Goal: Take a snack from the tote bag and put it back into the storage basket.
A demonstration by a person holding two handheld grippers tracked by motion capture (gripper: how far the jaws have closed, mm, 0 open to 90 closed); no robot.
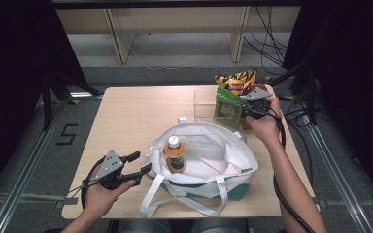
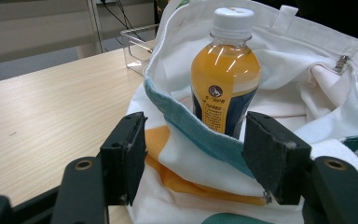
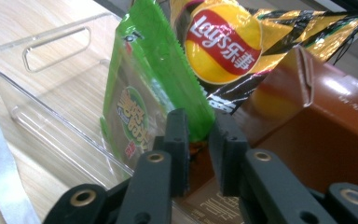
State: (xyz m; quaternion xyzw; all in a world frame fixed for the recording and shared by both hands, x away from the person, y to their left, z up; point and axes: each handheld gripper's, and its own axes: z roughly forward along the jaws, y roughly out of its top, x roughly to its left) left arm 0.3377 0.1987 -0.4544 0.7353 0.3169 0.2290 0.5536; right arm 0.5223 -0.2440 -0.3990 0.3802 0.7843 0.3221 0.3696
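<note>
A white tote bag (image 1: 223, 145) stands open at the table's near middle, with an orange drink bottle (image 1: 175, 154) upright inside it. My left gripper (image 1: 140, 162) is open at the bag's left rim; in the left gripper view the rim (image 2: 191, 126) lies between the wide-apart jaws of that gripper (image 2: 196, 154), in front of the bottle (image 2: 224, 79). At the far right my right gripper (image 1: 243, 106) is at a green snack packet (image 1: 227, 108). In the right gripper view the packet's edge (image 3: 144, 88) sits in the narrow gap of the gripper (image 3: 199, 140), and the pads stand slightly off it.
A clear plastic bin (image 1: 204, 104) holds the green packet, with a yellow Lay's chip bag (image 1: 236, 80) and a brown box (image 3: 331, 121) behind it. The bag's white straps (image 1: 175, 201) hang toward the near table edge. Bare wood table (image 1: 126, 116) lies to the left.
</note>
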